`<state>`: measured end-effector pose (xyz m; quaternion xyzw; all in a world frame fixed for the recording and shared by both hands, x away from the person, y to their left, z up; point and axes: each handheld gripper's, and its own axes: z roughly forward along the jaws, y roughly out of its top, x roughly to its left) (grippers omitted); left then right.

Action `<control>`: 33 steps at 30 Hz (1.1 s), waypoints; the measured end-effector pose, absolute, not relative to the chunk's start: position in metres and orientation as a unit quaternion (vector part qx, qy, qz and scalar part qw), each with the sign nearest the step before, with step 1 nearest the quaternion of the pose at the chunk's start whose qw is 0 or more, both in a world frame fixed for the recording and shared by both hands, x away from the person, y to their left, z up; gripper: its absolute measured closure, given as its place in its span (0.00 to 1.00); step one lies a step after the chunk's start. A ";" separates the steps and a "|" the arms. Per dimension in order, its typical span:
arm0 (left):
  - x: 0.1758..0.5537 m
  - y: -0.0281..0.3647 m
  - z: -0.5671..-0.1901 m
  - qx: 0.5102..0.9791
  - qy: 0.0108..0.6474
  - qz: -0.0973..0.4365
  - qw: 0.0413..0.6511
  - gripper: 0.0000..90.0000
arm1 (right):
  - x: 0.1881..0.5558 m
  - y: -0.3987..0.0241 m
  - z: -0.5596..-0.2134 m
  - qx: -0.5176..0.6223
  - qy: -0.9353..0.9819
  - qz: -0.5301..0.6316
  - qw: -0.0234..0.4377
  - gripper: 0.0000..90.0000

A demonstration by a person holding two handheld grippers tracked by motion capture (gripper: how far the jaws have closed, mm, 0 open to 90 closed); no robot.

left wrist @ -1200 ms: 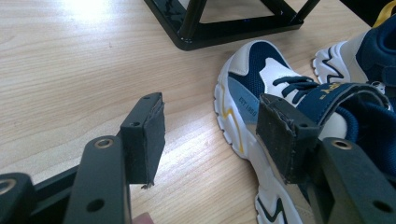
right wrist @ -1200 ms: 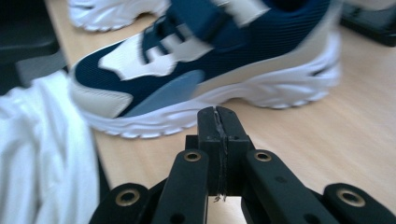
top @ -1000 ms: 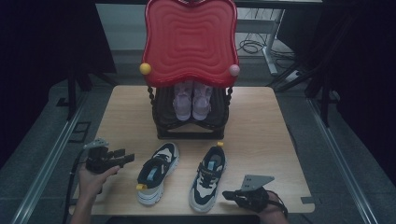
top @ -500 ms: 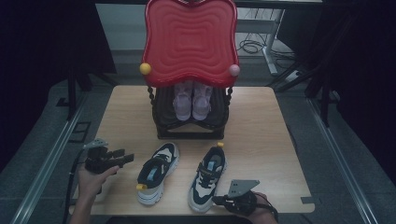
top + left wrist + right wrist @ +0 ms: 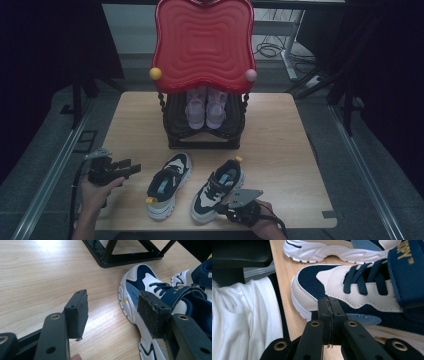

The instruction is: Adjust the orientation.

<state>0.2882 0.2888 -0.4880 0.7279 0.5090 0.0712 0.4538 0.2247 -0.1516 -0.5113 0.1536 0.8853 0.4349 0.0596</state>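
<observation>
On the near half of the wooden table (image 5: 290, 145), two navy-and-white sneakers lie side by side, toes toward the near edge: the left sneaker (image 5: 169, 184) and the right sneaker (image 5: 218, 189). The left gripper (image 5: 131, 169) rests left of the left sneaker, jaws wide with nothing between them. The right gripper (image 5: 223, 209) sits at the right sneaker's toe, its jaws pressed together and empty.

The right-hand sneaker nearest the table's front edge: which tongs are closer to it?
Right. The right tongs sit shut against the right-hand sneaker by its toe; the left tongs stand open beyond the other sneaker, near the table's left side.
</observation>
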 end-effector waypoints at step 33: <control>0.287 0.294 -0.488 0.722 0.514 0.072 0.457 0.47 | 0.236 -0.124 -0.523 0.173 0.875 0.446 0.069 0.99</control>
